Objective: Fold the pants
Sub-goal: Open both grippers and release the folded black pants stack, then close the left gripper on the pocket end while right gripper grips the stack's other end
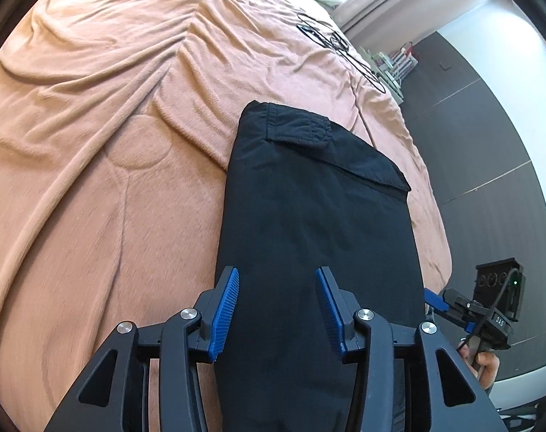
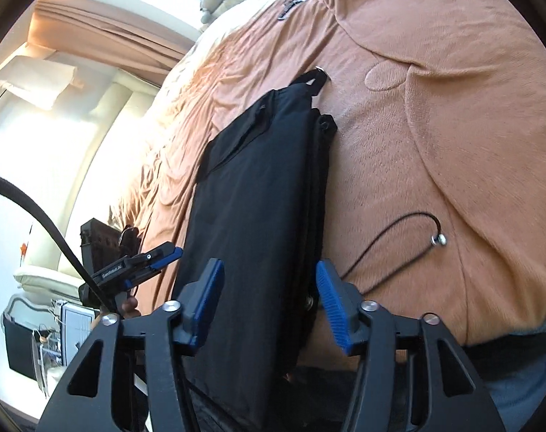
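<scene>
Black pants point(image 1: 316, 237) lie folded on my peach blanket point(image 1: 103, 136), running toward twelve o'clock. My left gripper point(image 1: 277, 309) and right gripper point(image 2: 269, 306) hang spread wide over them, grasping nothing.

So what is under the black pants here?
The black pants lie folded on the peach blanket covering the bed. A drawstring trails out beside them onto the blanket. Whatever lies directly beneath the fabric is covered.
</scene>
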Motion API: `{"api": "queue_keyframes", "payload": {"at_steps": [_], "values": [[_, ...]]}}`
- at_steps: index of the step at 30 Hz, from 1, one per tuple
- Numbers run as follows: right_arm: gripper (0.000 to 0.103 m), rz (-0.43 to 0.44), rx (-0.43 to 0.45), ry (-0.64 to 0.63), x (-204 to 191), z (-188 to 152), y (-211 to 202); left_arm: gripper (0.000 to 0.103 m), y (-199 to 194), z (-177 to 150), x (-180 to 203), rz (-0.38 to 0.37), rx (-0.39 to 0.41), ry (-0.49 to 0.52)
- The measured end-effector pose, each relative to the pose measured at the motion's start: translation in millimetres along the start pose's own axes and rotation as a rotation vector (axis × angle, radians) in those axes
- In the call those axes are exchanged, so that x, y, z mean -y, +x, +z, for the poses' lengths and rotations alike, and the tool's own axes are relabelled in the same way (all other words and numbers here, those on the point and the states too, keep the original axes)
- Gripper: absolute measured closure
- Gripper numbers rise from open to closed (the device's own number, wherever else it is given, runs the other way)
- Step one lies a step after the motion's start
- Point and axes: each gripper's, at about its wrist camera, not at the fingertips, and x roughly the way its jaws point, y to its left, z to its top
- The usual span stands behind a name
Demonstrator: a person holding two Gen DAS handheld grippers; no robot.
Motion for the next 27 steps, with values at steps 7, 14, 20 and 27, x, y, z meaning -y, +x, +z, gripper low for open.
{"api": "queue_keyframes", "payload": {"at_steps": [7, 14, 20, 27], "values": [[0.039, 0.014, -0.034, 0.047, 9, 15, 27, 0.056, 16, 19, -4, -0.006, -0.022, 0.005], [0.039, 0.041, -0.078, 0.069, 13, 27, 51, 0.056, 18, 35, -9, 0.016, -0.014, 0.012], [0.039, 0.030, -0.098, 0.066, 14, 38, 69, 0.056, 26, 42, -23, 0.024, -0.023, -0.013], [0.040, 0.057, -0.096, 0.126, 25, 48, 77, 0.056, 43, 52, -30, -0.041, -0.042, -0.051]]}}
